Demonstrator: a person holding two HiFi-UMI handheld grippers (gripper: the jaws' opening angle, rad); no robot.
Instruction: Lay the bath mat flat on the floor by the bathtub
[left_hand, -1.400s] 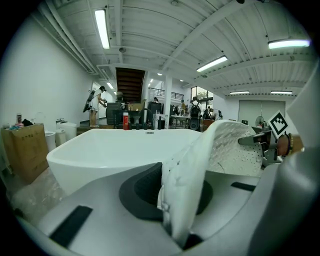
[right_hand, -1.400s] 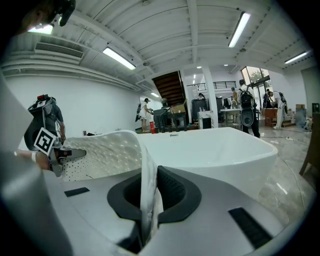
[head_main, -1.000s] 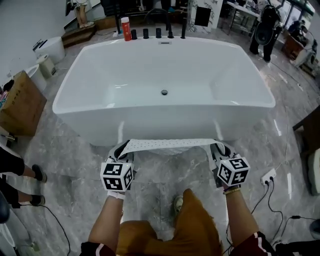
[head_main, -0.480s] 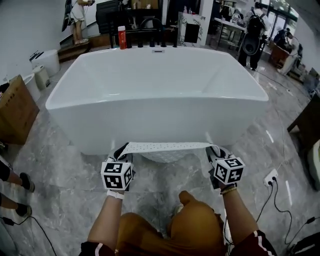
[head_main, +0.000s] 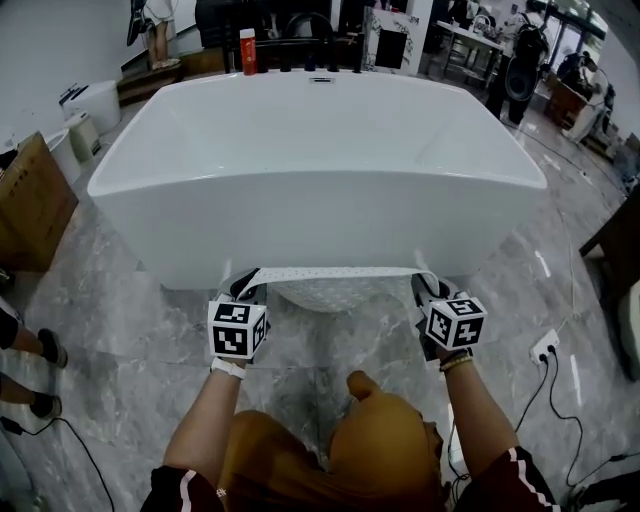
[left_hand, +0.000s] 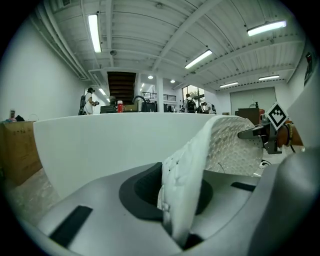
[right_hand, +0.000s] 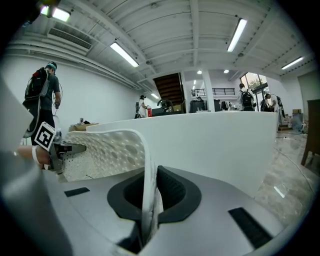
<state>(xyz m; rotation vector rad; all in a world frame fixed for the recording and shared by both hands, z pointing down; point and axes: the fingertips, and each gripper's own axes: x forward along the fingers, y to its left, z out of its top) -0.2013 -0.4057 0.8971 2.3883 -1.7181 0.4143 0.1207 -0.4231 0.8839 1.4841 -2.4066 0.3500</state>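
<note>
Looking down from your head, you have a box (head_main: 35, 205) at the far left, standing on the grey marble floor (head_main: 130, 340) beside the tub (head_main: 320, 190). Your left gripper (head_main: 245, 286) is clamped on the left end of the mat (head_main: 335, 272). In its own view the jaws are pressed together with the white edge pinched between them, and the sheet curls up and off to the right. The mat stretches as a white dotted band between your two grippers, close in front of the tub's near wall and running along it. Its lower part sags in a shallow curve below the top edge, and whether that part touches the floor cannot be told. Behind it the white tub fills the middle of the view, with a red bottle (head_main: 247, 50) standing past its far rim. Your right gripper (head_main: 428, 288) is likewise closed on the mat's right end — the thin edge nipped between its dark pads. Farther right a white socket strip (head_main: 545, 350) lies on the floor.
</note>
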